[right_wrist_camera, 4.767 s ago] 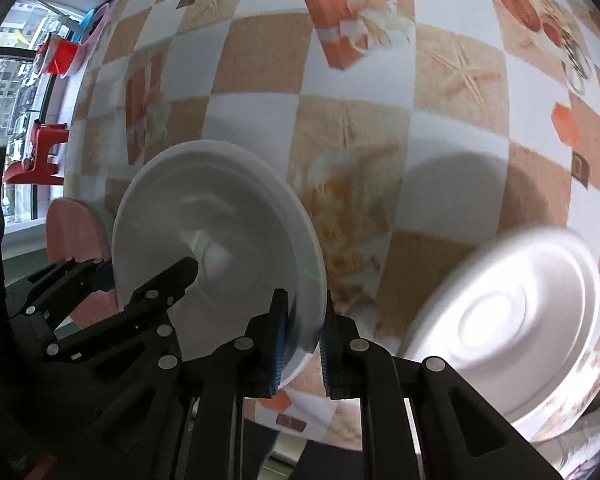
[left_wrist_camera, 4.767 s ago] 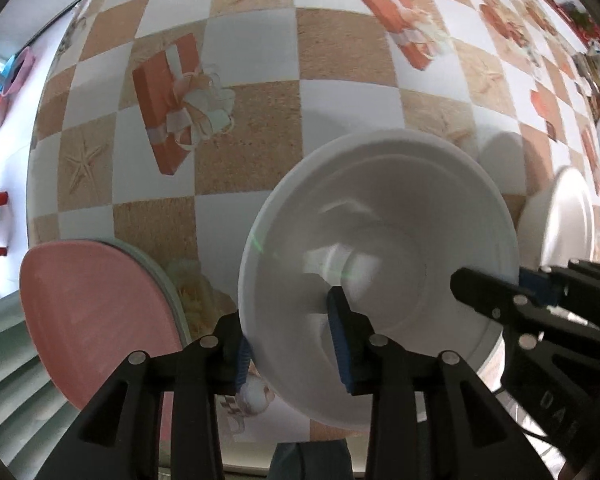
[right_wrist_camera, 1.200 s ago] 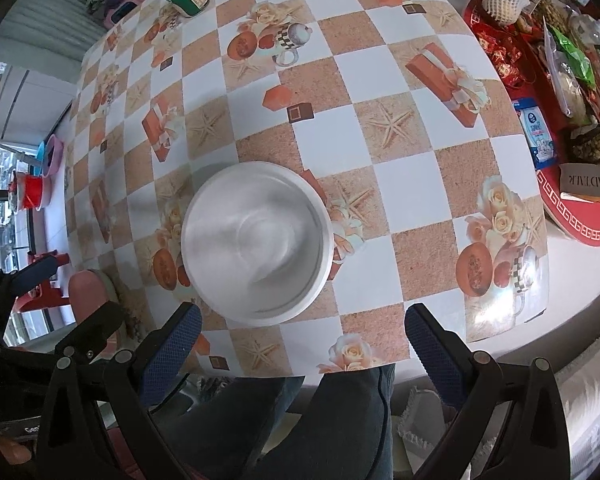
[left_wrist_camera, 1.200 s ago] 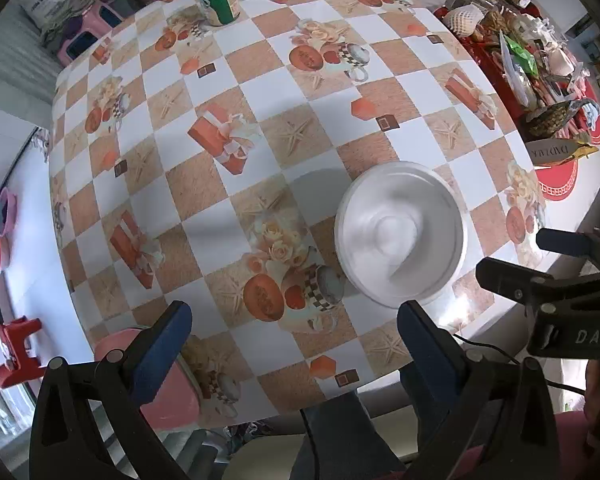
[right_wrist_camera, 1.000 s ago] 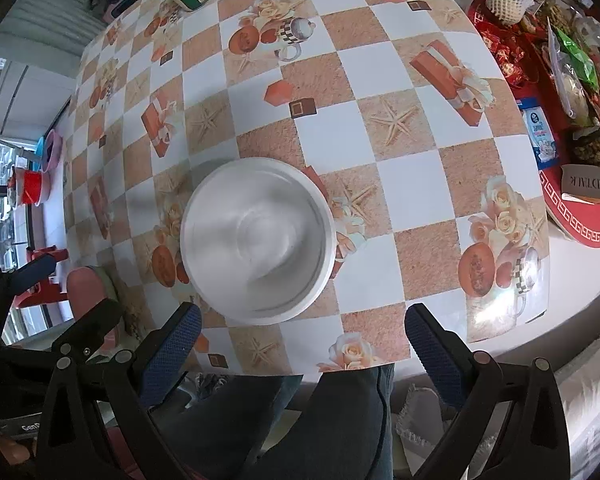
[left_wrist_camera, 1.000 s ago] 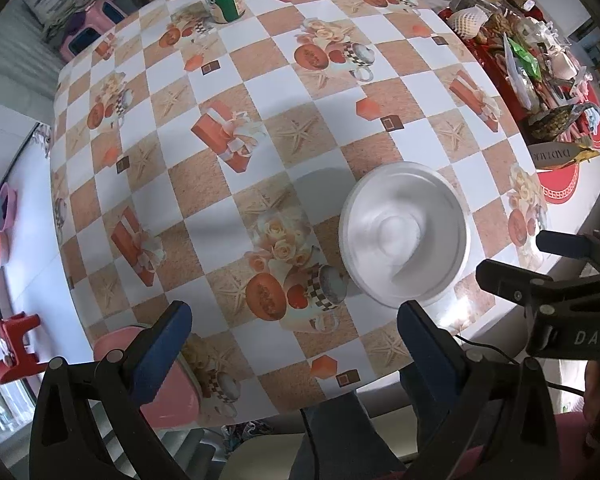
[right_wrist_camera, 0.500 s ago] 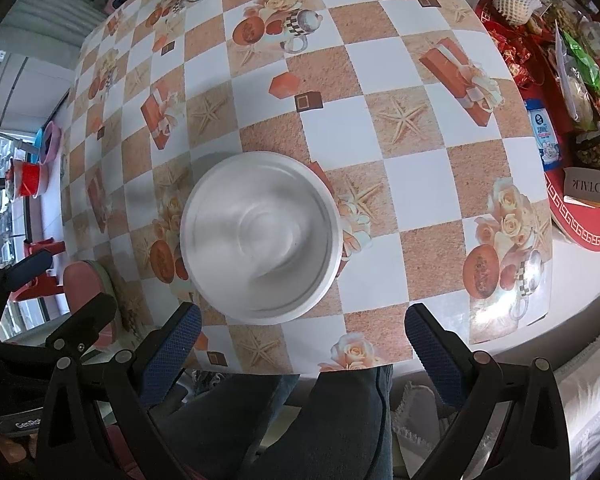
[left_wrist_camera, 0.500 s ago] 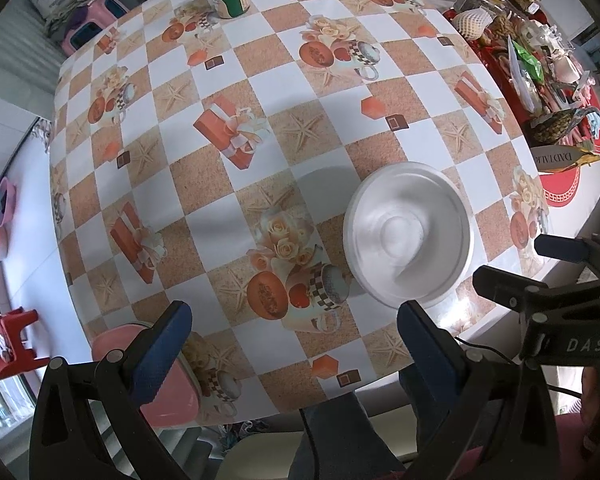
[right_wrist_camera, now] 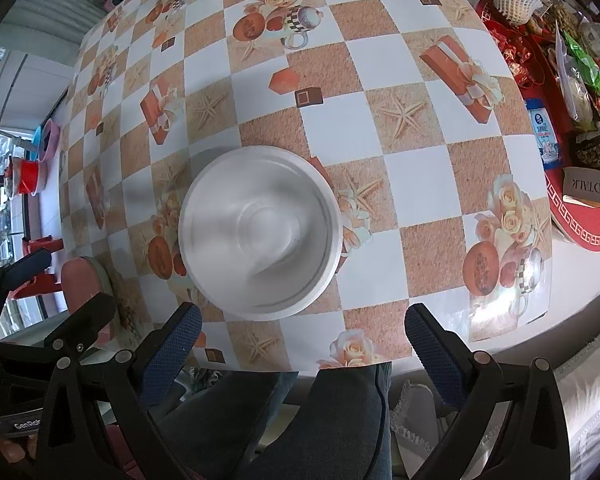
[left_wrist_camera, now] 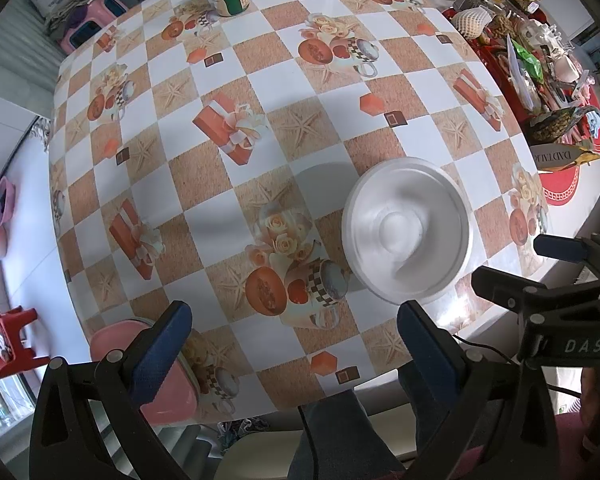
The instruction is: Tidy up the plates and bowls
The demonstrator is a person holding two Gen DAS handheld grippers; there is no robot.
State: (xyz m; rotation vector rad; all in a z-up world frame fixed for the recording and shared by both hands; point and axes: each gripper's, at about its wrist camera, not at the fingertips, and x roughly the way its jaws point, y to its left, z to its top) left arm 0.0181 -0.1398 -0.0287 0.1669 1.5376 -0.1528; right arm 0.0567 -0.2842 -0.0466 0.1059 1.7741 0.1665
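You hold both tools high above the surface (left_wrist_camera: 172, 200), pointing down at it. Your left tool (left_wrist_camera: 292, 344) is spread wide with nothing between its fingers; your right tool (right_wrist_camera: 302, 340) is spread just as wide and likewise empty. The white bowl (right_wrist_camera: 260, 236) sits upright near the surface's near edge, apart from both tools. The pink plate (left_wrist_camera: 112, 340) lies at the near left corner, partly behind your left tool's finger. A red tray (right_wrist_camera: 580, 216) of snacks sits along the right edge.
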